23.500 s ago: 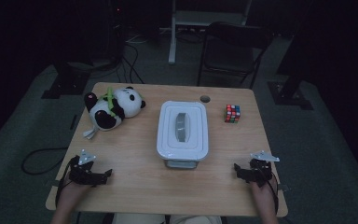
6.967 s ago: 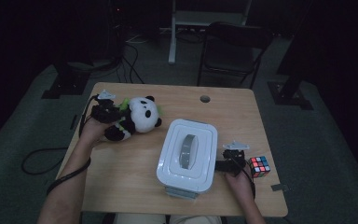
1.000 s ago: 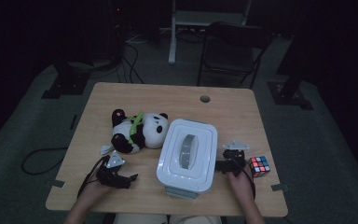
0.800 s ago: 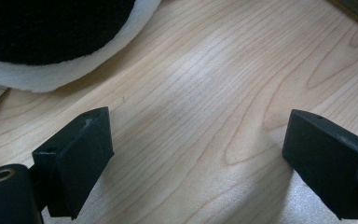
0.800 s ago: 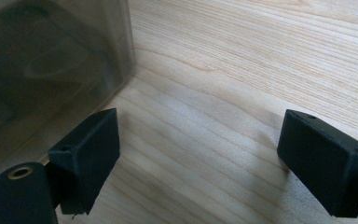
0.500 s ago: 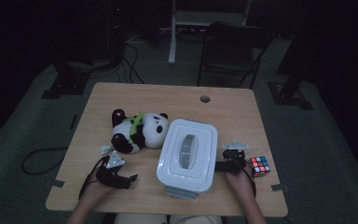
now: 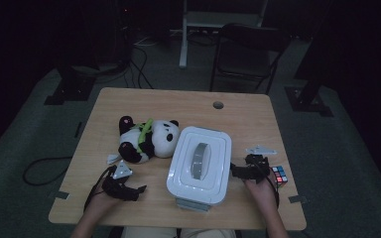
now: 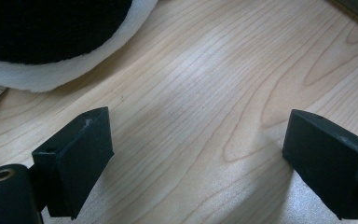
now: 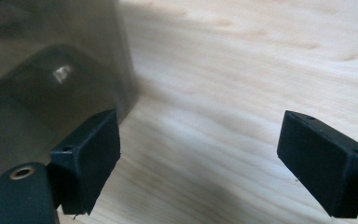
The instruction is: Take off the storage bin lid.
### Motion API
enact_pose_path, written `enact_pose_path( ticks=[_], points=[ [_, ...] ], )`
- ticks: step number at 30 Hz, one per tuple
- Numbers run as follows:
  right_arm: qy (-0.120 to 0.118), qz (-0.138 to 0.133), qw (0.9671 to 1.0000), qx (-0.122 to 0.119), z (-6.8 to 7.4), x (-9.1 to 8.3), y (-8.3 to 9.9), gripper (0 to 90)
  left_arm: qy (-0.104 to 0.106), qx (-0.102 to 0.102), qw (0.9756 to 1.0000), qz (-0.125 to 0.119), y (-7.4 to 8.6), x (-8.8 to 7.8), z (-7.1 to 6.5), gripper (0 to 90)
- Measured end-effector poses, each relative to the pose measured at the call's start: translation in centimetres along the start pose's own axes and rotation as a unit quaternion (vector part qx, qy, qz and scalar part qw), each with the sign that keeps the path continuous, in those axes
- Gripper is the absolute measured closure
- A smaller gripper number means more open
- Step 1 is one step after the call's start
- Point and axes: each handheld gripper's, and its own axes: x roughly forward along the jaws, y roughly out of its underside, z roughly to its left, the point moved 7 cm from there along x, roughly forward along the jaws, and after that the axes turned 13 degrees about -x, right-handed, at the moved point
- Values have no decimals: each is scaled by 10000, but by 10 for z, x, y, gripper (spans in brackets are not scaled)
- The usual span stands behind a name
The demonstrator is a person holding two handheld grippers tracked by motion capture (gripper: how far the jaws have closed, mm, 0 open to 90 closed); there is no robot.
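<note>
Container work is occupying the centre of the table: the white rectangular plastic storage box with a grey handle on its lid (image 7: 199, 165) is lying lid-on near the person's edge of the light wooden table (image 7: 178, 101), placed between both hands so that either can reach a side. The right gripper (image 7: 234, 171) is hovering just beside the box's right wall, its jaws spread wide with nothing between them; in the right gripper view (image 9: 198, 161) the translucent grey wall of the box (image 9: 51, 79) is standing just left of the left jaw, which suggests that this side of the box or its lid latch is being approached. The left gripper (image 7: 140, 190) is resting low on the table left of the box, jaws likewise released and empty, as the left gripper view (image 8: 196, 163) confirms over bare wood. The black-and-white plush panda with a green strap (image 7: 146, 140) is lying on its side, touching the box's left edge. The multicoloured puzzle cube (image 7: 279, 175) is sitting just right of the right hand. Compared with seven seconds earlier, the panda is lying closer to the box, and the left hand is no longer on it but back at the near edge.
</note>
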Motion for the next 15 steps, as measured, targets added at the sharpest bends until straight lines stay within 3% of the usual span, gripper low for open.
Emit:
enact_pose_path(
  ticks=[4, 9, 15],
  points=[
    [93, -138, 9996, 206, -8, -17, -8, 132, 7, 0, 10000, 2, 0, 0, 0, 92],
    [177, -381, 9989, 220, -15, -41, -23, 132, 6, 3, 10000, 2, 0, 0, 0, 92],
    [44, -712, 9972, 211, -8, -65, -42, 132, 20, 14, 10000, 4, 1, 0, -1, 93]
  ],
)
